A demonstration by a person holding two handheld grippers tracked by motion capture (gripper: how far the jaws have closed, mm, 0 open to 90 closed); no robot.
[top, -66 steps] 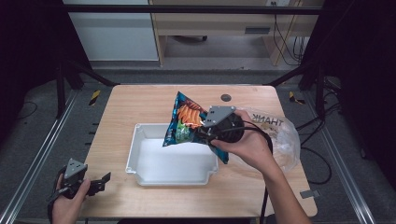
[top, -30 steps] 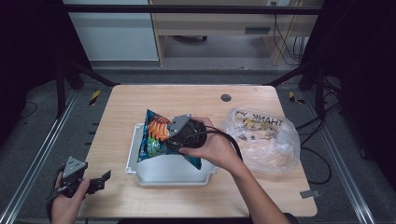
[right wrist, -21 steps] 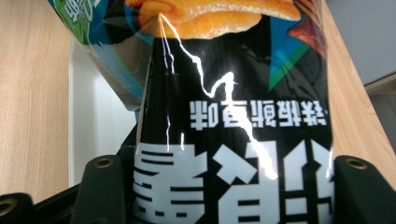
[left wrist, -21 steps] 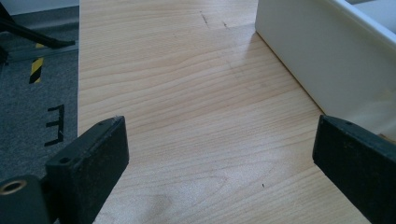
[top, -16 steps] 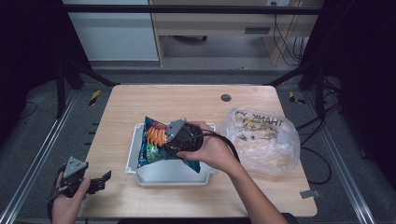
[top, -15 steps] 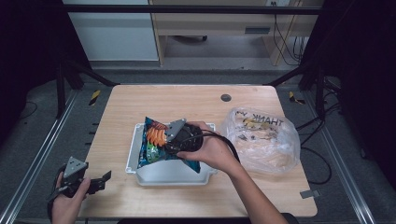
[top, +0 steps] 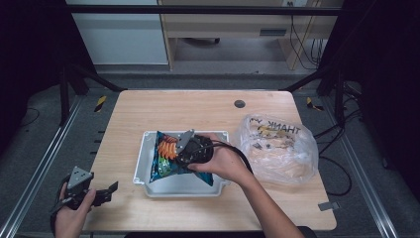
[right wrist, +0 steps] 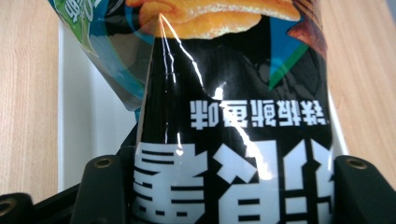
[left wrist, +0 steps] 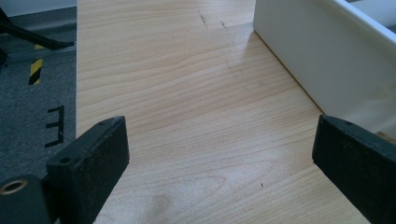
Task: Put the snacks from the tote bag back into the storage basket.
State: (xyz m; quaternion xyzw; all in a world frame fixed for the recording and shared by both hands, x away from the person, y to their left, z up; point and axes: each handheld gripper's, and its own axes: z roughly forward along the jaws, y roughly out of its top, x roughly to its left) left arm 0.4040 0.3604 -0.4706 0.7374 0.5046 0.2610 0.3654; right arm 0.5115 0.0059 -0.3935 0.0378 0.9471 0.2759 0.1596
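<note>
A blue and black chip bag (top: 166, 161) with orange chips printed on it hangs over the white tray (top: 218, 187) in the middle of the table. My right gripper (top: 184, 157) is shut on the bag, low over the tray. In the right gripper view the bag (right wrist: 233, 107) sits squeezed between the two black jaws, above the tray (right wrist: 88, 116). My left gripper (top: 106, 192) stays at the table's front left corner, open and holding nothing. In the left gripper view its jaws stand wide apart over bare wood, with the tray wall (left wrist: 327, 51) to the right.
A clear plastic bag (top: 280, 148) with "THANK YOU" print lies right of the tray. A small dark round hole (top: 239, 104) sits near the table's far edge. Metal rails and cables run beside the table on both sides.
My right gripper has carried the chip bag from above the plastic bag leftwards and down to the tray. The left gripper has stayed still.
</note>
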